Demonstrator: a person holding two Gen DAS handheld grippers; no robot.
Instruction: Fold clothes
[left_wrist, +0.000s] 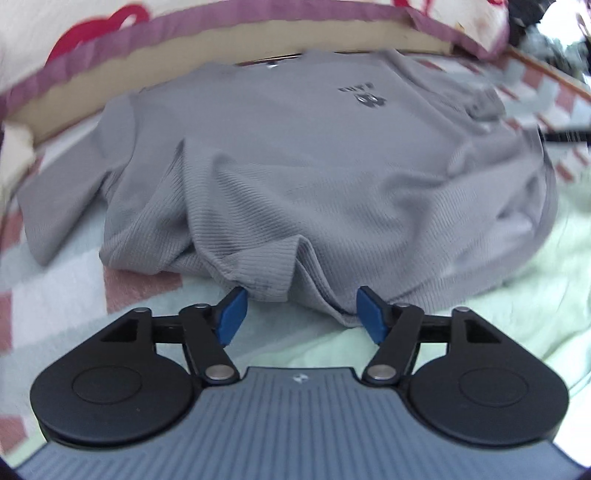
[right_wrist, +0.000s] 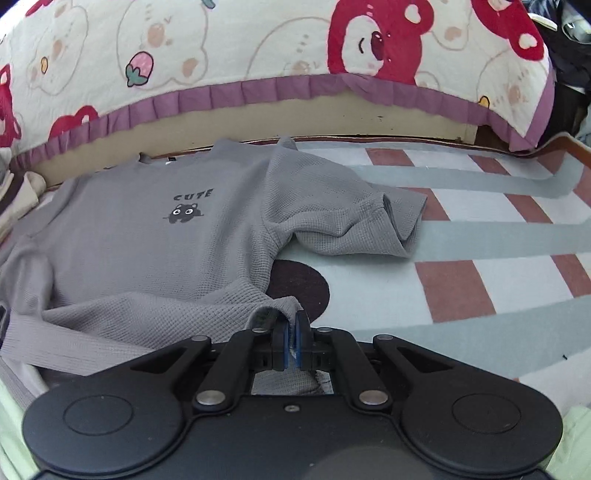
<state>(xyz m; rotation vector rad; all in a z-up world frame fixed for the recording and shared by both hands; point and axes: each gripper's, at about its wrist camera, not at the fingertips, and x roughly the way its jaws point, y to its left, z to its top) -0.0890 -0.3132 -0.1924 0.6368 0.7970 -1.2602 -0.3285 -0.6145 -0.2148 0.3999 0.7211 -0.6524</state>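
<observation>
The left gripper (left_wrist: 301, 315) is spread wide, its blue pads (left_wrist: 232, 319) flanking a bunched fold of the grey shirt (left_wrist: 295, 166) hem without clamping it. The right gripper (right_wrist: 291, 341) is clenched on the shirt (right_wrist: 147, 240) hem corner, fabric pinched between its pads. The shirt lies front up on a striped rug (right_wrist: 480, 236), collar toward a bear-print bedspread (right_wrist: 258, 44).
</observation>
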